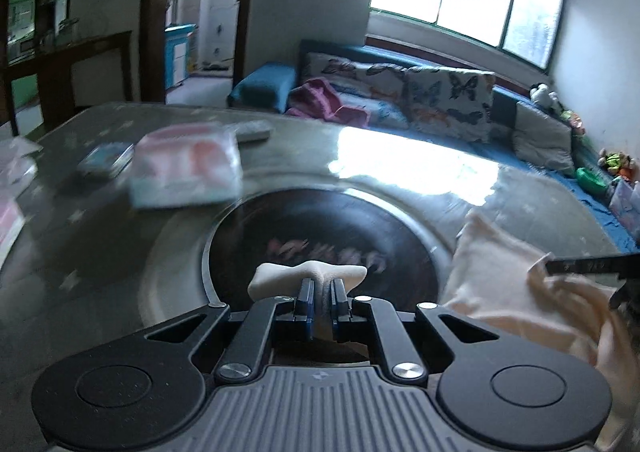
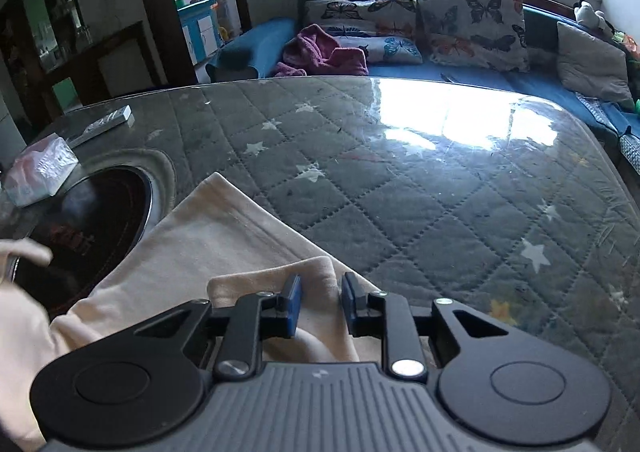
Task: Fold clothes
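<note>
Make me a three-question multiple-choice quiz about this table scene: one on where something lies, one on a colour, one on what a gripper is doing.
1. Where does the remote control lie?
A. on the sofa
B. on the table, beyond the tissue pack
C. on the cream garment

2. What colour is the loose garment on the sofa?
A. yellow
B. black
C. purplish pink

3. What is the left gripper doing?
A. standing wide open
B. shut on a bit of cream cloth
C. holding the remote

Answers: 1 B, it lies on the table's far left part. 2 C, its purplish pink shows against blue cushions. 3 B, cloth bulges past its closed fingertips.
</note>
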